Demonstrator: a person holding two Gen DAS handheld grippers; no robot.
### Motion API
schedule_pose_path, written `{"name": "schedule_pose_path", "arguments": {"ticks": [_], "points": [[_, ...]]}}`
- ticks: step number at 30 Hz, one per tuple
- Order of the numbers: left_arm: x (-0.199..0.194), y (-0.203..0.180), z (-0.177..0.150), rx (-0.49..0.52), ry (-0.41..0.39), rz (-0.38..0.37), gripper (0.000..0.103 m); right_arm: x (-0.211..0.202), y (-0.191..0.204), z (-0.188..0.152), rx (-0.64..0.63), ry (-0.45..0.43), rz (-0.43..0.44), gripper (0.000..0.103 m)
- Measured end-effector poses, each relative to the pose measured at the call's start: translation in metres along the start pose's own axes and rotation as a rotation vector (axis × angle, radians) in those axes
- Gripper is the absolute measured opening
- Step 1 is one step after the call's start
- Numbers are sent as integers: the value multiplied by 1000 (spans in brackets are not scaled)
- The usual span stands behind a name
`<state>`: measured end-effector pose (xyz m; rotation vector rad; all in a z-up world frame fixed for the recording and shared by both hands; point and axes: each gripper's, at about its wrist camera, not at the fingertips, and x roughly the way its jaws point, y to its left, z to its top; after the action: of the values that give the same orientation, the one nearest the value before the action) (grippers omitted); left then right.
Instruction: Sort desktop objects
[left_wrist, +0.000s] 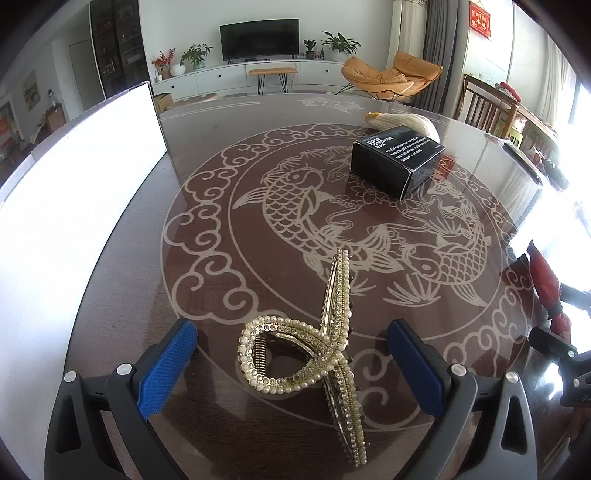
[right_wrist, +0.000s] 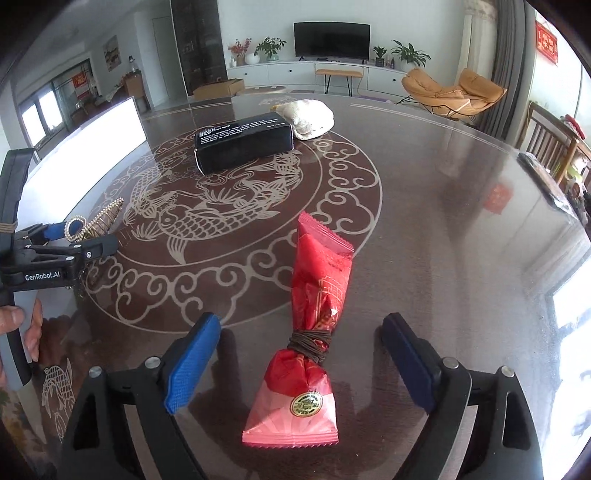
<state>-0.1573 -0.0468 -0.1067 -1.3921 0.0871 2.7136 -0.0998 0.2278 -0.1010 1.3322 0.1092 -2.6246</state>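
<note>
A gold, pearl-studded hair claw (left_wrist: 314, 343) rests on the dark glass table between the blue pads of my left gripper (left_wrist: 291, 347), which stands open around it without touching. A red snack packet (right_wrist: 314, 325), tied at its waist with brown cord, lies on the table between the spread pads of my right gripper (right_wrist: 299, 347); that gripper is open and clear of the packet. In the right wrist view the left gripper (right_wrist: 62, 236) and the hair claw (right_wrist: 96, 221) appear at far left. A black box (left_wrist: 397, 158) (right_wrist: 243, 142) and a cream pouch (left_wrist: 402, 120) (right_wrist: 312, 116) sit further back.
A bright white bin (left_wrist: 74, 177) (right_wrist: 88, 147) stands along the table's left side. The table (left_wrist: 221, 155) carries a pale fish pattern. A person's fingers (right_wrist: 22, 325) hold the left handle. Wooden chairs (left_wrist: 484, 107) stand at the far right edge.
</note>
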Motion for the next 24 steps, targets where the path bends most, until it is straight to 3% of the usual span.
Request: {"name": "schedule_pose_path", "arguments": {"ticks": [3, 24], "points": [[0, 0, 0, 0, 0, 0, 103, 5, 3, 1, -25, 22, -18, 103], [0, 0, 0, 0, 0, 0, 103, 6, 1, 0, -21, 25, -16, 103]]}}
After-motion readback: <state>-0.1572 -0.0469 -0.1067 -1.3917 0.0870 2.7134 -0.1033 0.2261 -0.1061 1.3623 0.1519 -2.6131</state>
